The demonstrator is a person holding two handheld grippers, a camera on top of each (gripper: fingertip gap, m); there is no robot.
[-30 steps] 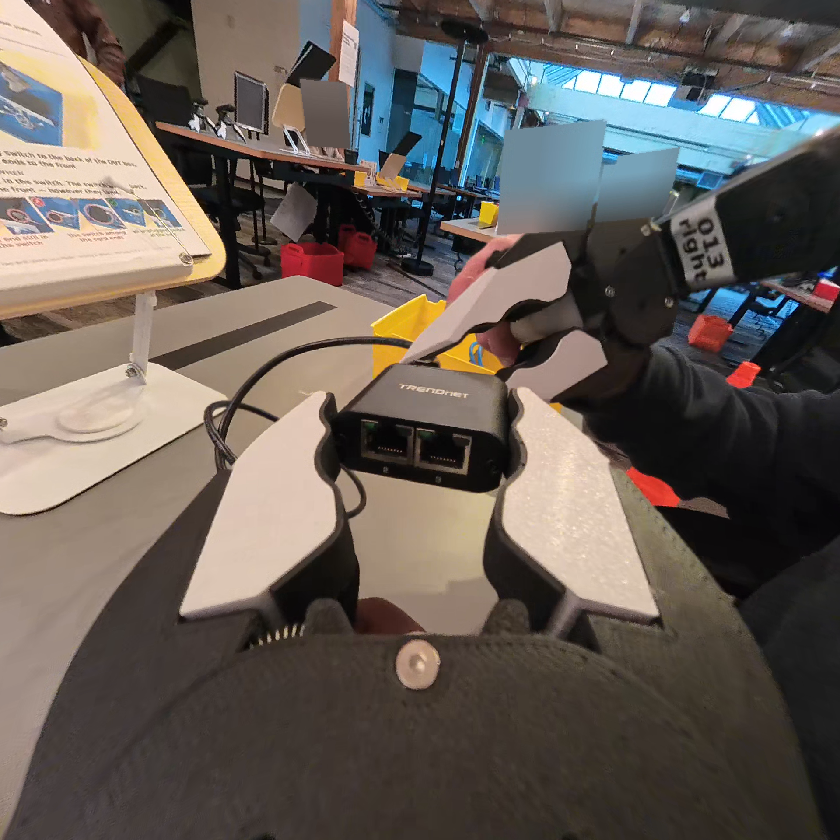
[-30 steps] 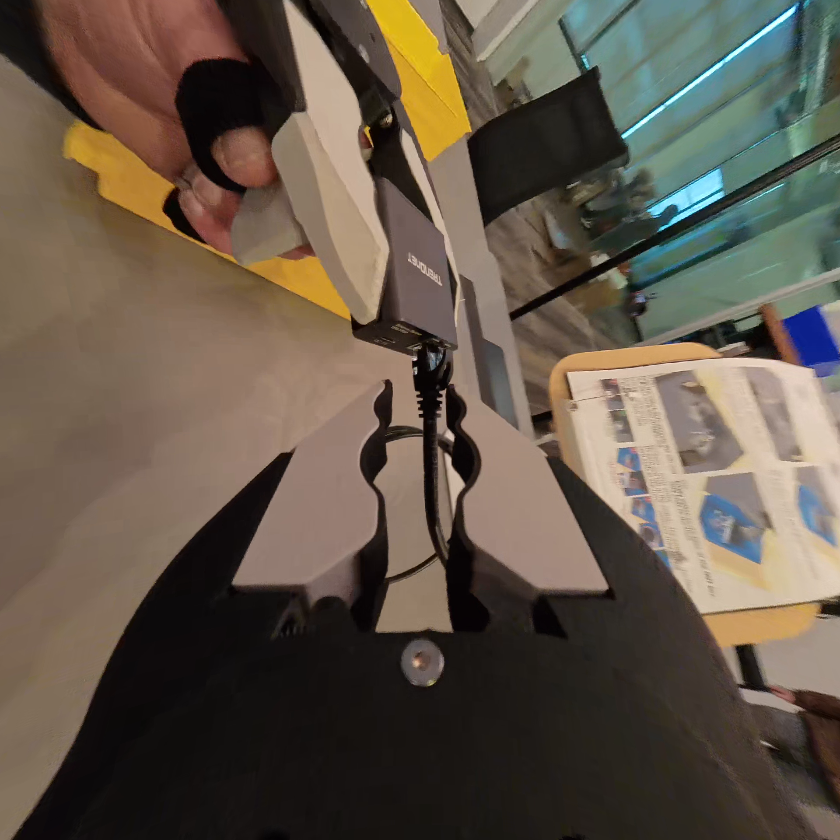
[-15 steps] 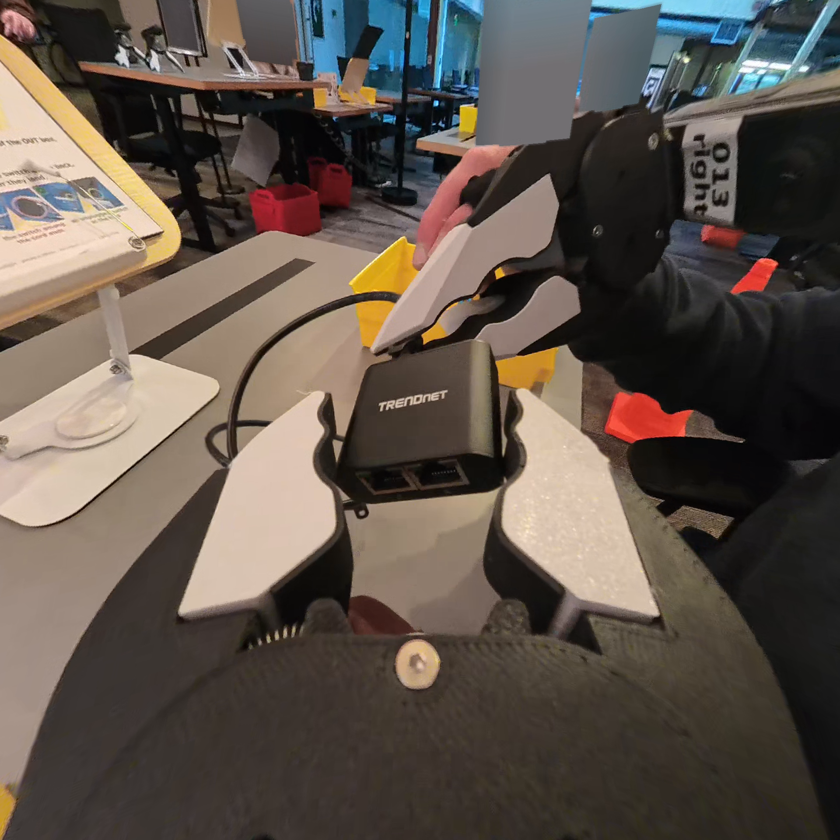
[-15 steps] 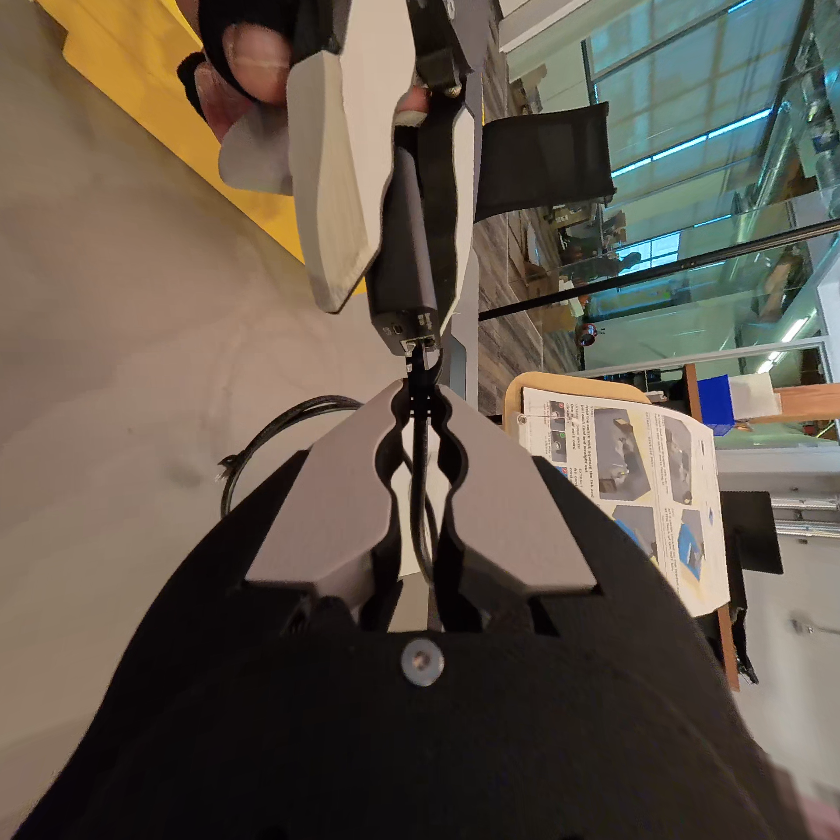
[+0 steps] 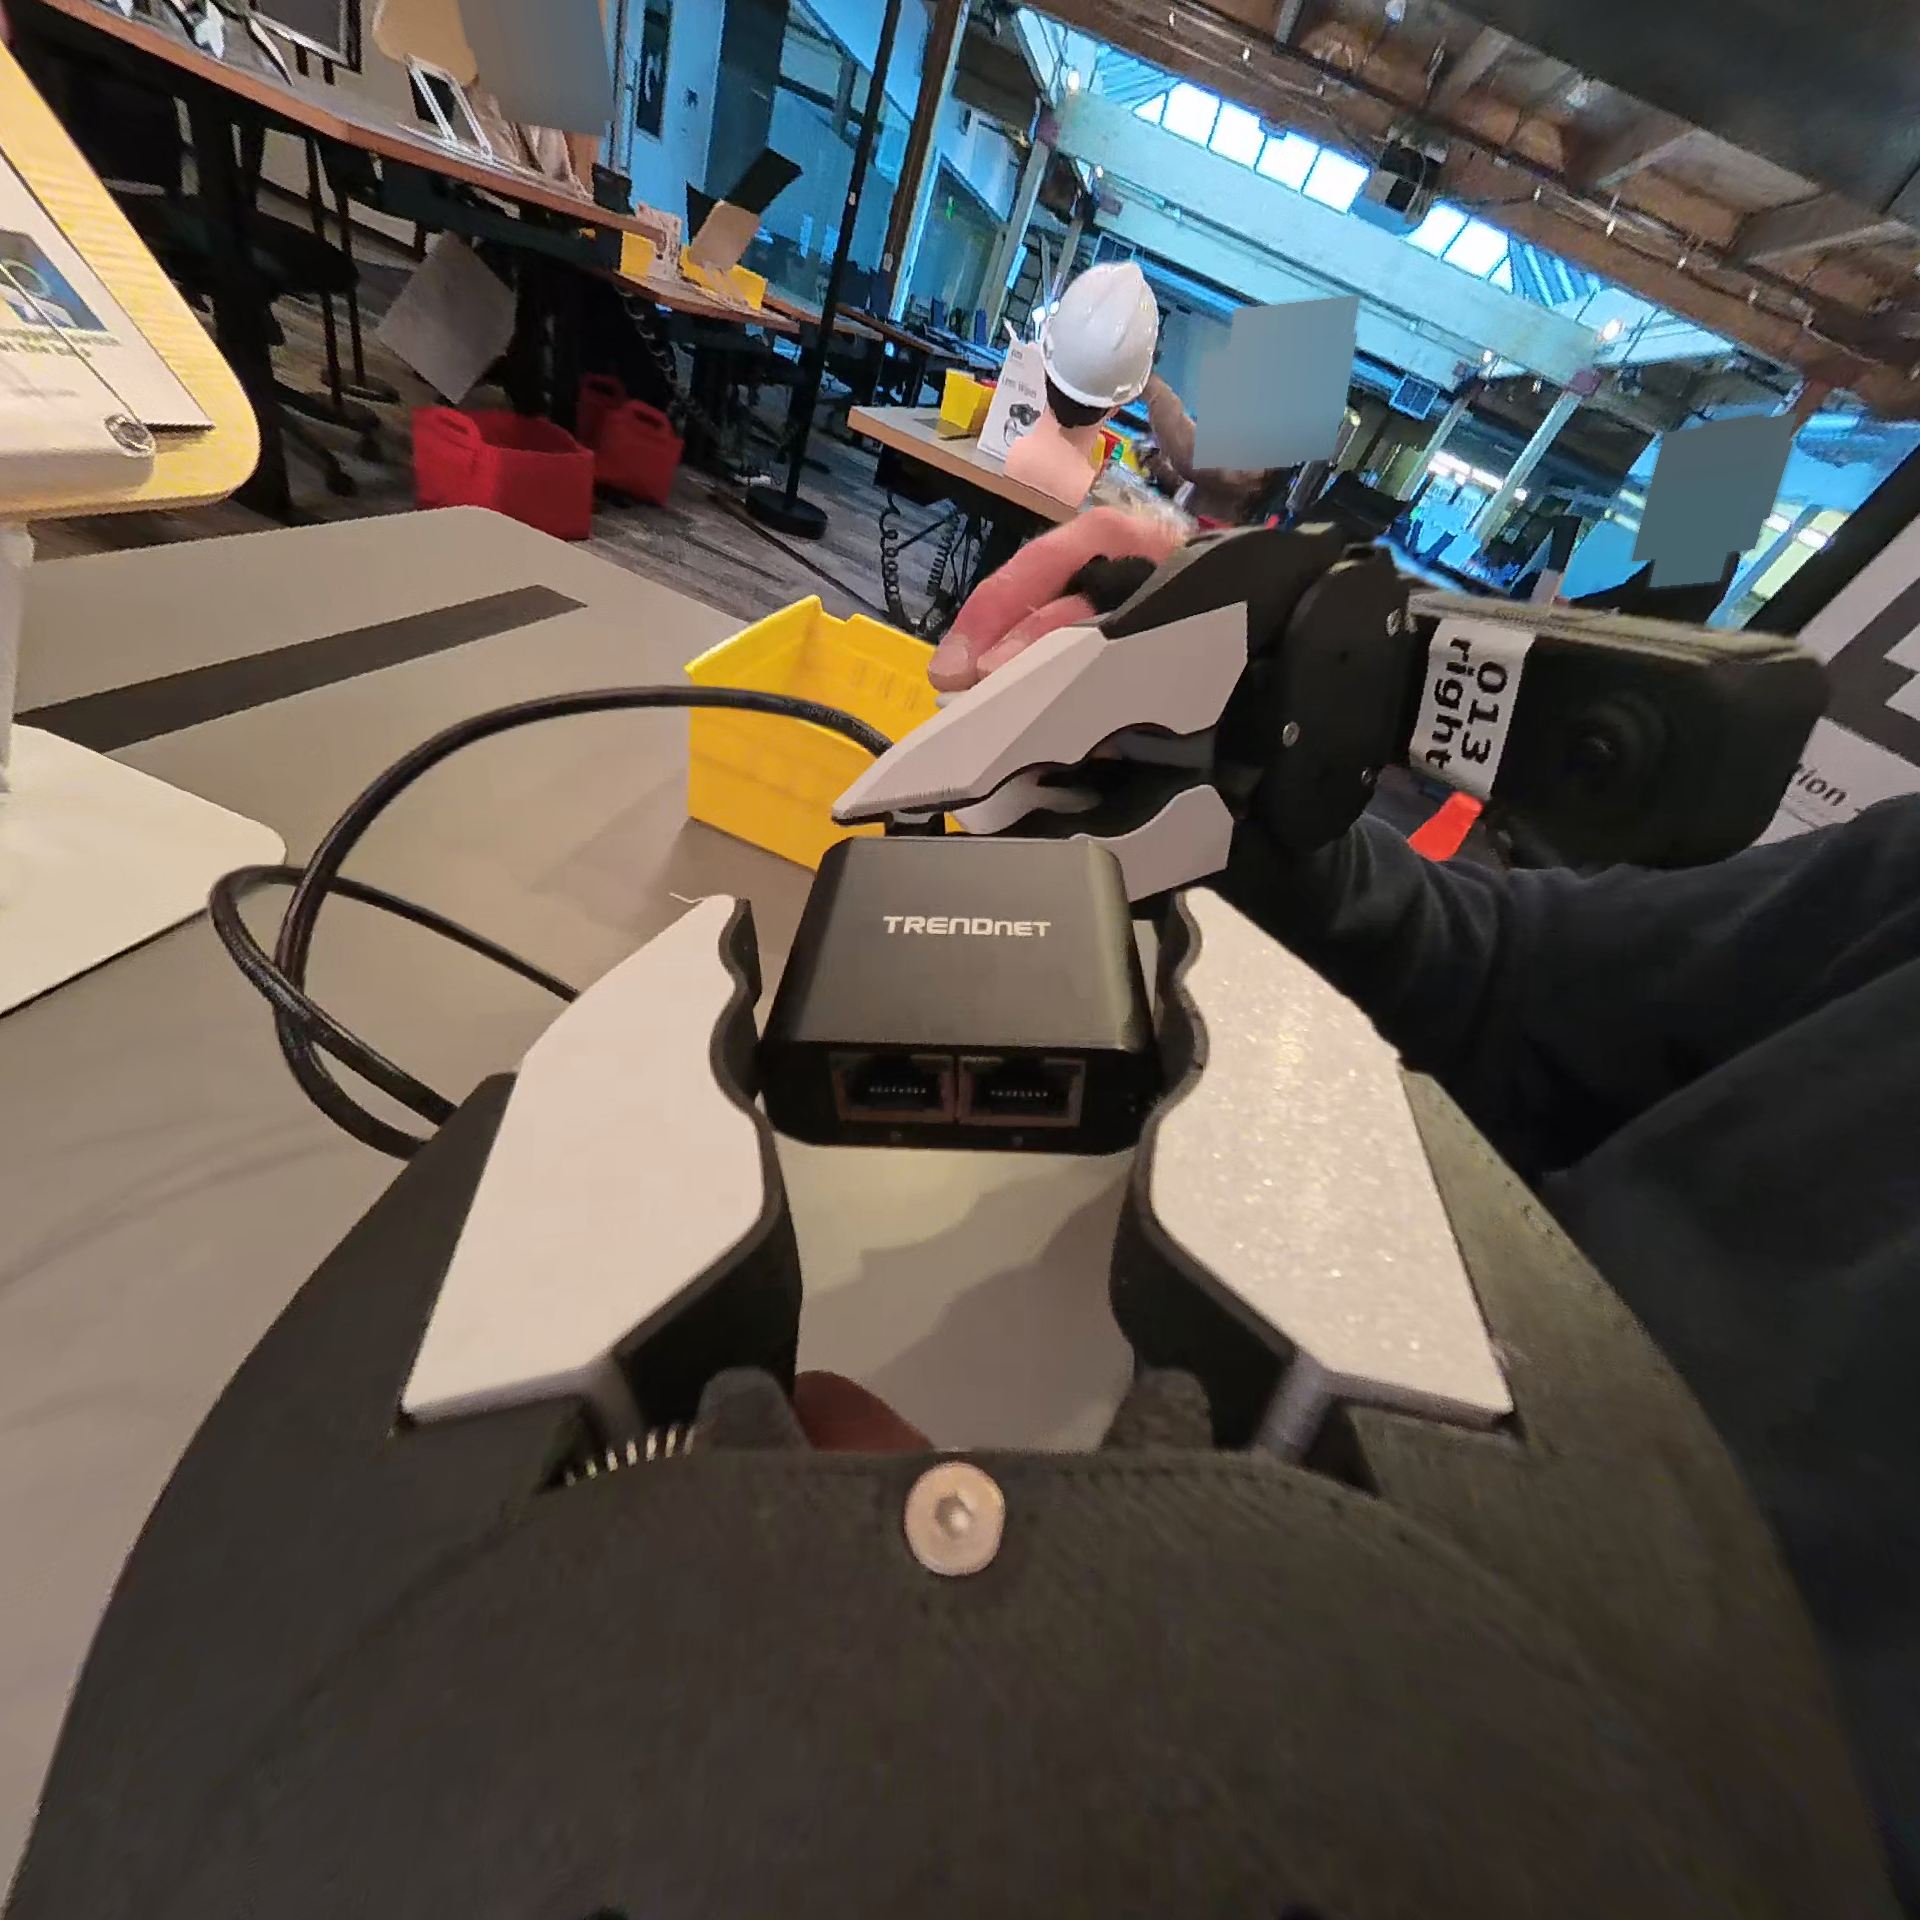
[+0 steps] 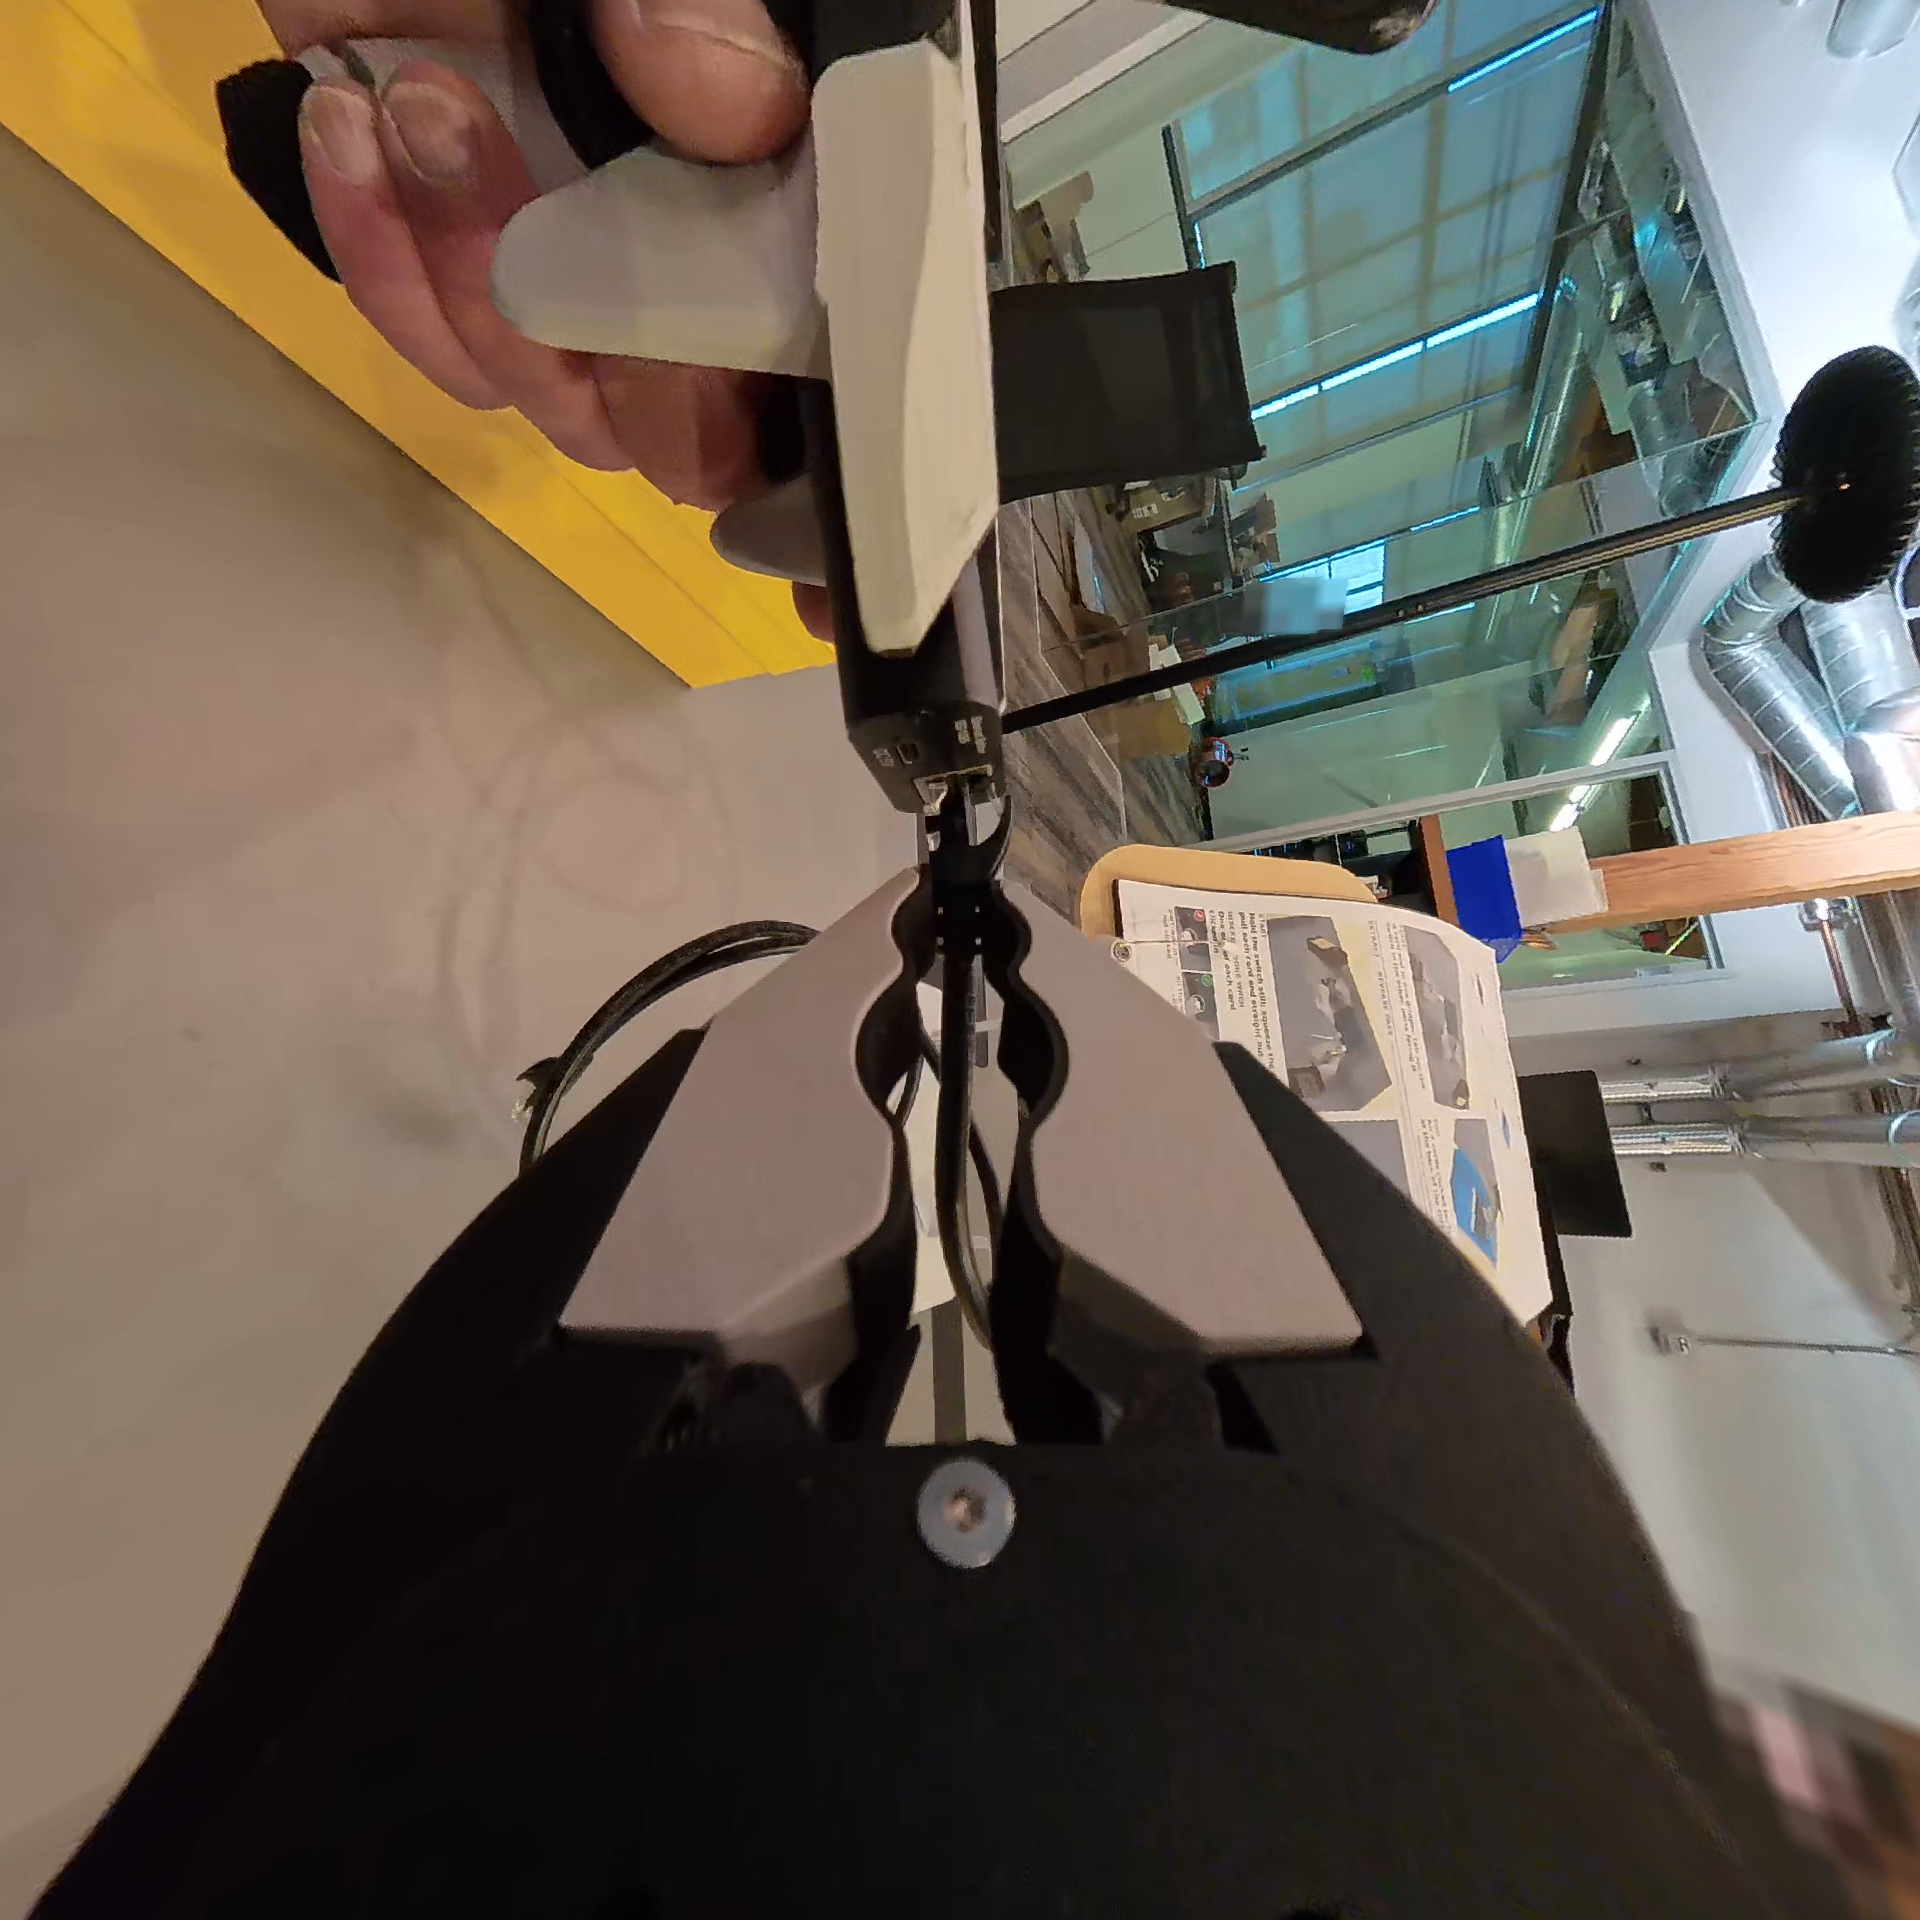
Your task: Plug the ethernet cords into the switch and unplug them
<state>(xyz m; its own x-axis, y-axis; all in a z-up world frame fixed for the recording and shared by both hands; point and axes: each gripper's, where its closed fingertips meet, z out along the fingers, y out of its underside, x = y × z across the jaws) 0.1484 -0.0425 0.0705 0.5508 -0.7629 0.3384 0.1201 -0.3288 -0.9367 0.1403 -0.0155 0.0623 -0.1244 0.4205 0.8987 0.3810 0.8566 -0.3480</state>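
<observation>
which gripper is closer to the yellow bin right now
Right. The right gripper hangs just in front of the yellow bin, shut on the black cord behind the switch. The left gripper holds the switch on the nearer side, farther from the bin.

A yellow plastic bin (image 5: 800, 727) sits at the grey table's (image 5: 312, 644) far edge; a printed instruction sheet on a wooden stand (image 6: 1351, 1039) occupies its left corner
</observation>
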